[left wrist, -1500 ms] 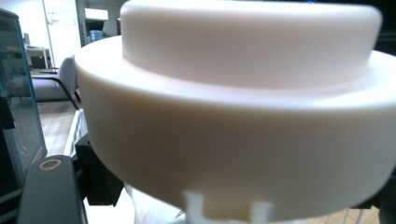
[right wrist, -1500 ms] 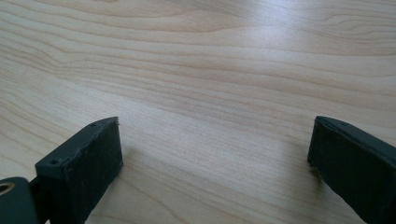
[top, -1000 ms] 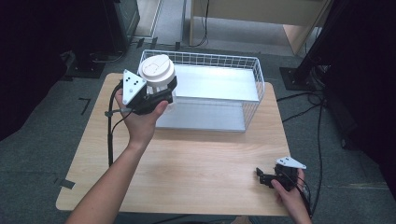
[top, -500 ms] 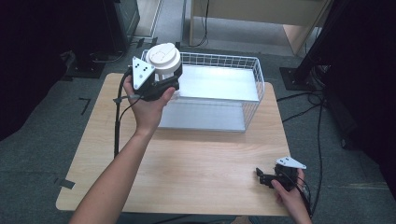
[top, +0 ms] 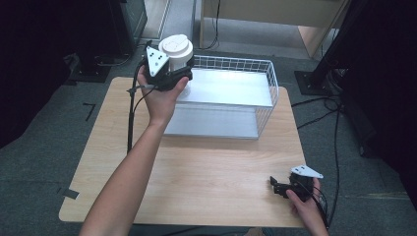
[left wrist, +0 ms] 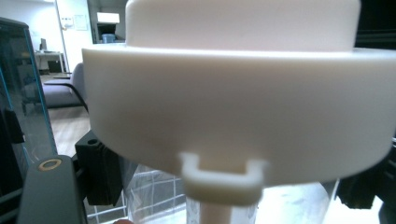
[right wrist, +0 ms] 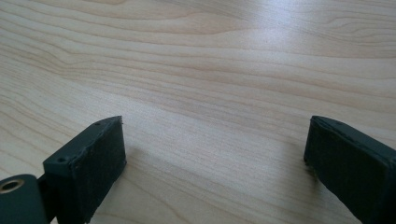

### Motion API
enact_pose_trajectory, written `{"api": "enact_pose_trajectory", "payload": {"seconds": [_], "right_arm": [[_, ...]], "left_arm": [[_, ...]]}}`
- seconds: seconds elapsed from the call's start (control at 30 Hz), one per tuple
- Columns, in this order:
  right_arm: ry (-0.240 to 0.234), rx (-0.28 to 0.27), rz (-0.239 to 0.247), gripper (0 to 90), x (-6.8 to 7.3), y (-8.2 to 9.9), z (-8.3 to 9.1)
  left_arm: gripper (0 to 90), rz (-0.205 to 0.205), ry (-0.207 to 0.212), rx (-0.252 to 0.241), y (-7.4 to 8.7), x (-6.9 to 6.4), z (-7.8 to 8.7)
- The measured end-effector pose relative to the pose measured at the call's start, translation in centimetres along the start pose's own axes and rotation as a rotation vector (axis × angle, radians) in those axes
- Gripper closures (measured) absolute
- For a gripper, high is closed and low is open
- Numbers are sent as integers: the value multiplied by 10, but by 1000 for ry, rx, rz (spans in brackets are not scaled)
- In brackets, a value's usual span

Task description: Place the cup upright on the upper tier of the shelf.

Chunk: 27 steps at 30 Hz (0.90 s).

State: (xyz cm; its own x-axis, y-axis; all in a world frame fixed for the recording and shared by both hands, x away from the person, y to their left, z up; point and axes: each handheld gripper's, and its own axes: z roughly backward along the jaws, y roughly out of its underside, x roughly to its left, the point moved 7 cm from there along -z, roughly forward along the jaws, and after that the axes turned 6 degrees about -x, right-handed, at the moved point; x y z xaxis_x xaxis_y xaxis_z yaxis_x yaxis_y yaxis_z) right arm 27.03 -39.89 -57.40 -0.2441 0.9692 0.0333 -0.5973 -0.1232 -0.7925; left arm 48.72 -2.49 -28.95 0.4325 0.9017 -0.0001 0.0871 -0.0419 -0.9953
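Both grippers are chunky black units. The left gripper point(top: 172, 73) has a pale grey three-cornered plate on top with a few small dark dots on it, plus a black cable point(top: 131, 115) trailing off it. The right gripper point(top: 280, 187) wears the same kind of grey plate and has black cables too. Up close, its jaws are matte black rectangular blocks with tiny screw holes, and there's a brass-coloured ring point(right wrist: 10, 185) set into the body. Both forearms are bare, no sleeves showing.
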Motion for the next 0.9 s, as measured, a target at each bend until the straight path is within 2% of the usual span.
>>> {"api": "enact_pose_trajectory", "payload": {"seconds": [0.13,0.33,0.37,0.4,0.43,0.5,0.63,0.7,0.83,0.9], "right_arm": [[-2,-1,-2,54,0,0,0],[-5,-2,-2,55,1,0,0],[-4,-2,1,55,1,0,0],[-4,-2,1,55,1,0,0],[-3,-3,1,55,1,0,0],[-3,-3,1,55,1,0,0],[-2,-2,2,55,1,0,0],[-5,-2,-1,55,1,0,0],[-1,-1,4,55,1,0,0],[0,-1,4,55,1,0,0]], "left_arm": [[159,-3,1,4,1,3,-10],[152,-3,11,8,1,5,-9],[113,20,3,11,0,7,-8],[67,20,3,11,0,7,-8],[19,40,-4,21,1,9,-7],[17,60,10,36,3,10,-7],[0,40,4,70,10,10,-3],[0,37,6,70,12,10,1],[0,24,-23,73,17,10,11],[0,23,-20,74,19,10,15]]}}
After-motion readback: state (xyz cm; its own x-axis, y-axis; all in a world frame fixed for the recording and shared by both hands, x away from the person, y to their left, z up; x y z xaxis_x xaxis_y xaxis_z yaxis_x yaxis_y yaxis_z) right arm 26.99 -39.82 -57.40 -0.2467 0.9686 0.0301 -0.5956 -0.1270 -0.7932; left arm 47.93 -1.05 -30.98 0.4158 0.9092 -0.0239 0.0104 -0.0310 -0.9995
